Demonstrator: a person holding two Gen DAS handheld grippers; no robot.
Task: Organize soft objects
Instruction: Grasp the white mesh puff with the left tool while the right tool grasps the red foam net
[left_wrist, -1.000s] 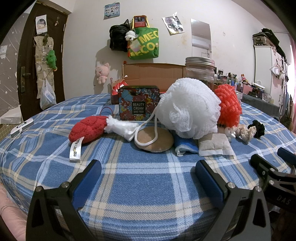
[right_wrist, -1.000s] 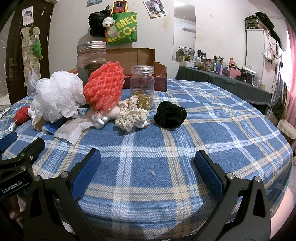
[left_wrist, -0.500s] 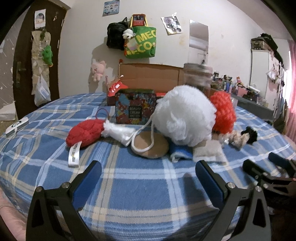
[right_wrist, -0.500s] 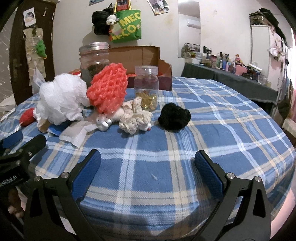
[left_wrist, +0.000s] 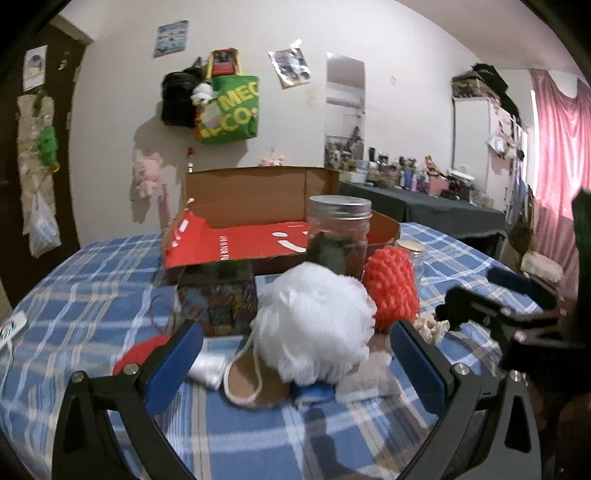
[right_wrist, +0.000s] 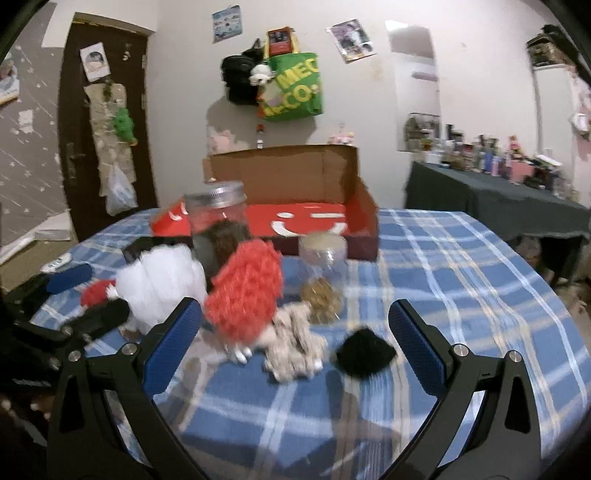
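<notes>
The left gripper (left_wrist: 295, 354) was held above the plaid-covered surface (left_wrist: 92, 295) with fingers spread wide, framing the white bath pouf (left_wrist: 314, 325). The right gripper (right_wrist: 295, 345) was likewise wide and empty, framing the red mesh pouf (right_wrist: 245, 291), cream plush toy (right_wrist: 293, 341) and black scrunchie (right_wrist: 365, 352).

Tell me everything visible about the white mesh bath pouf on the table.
The white mesh bath pouf is a fluffy, rounded ball of gathered netting that looks light and squashy. A white cord loop hangs from its lower left and lies over a round tan pad on the blue plaid tablecloth. It rests upright among the pile, pressed against the red mesh pouf on its right. The lidded glass jar stands behind it. Neither tool touches it.
</notes>
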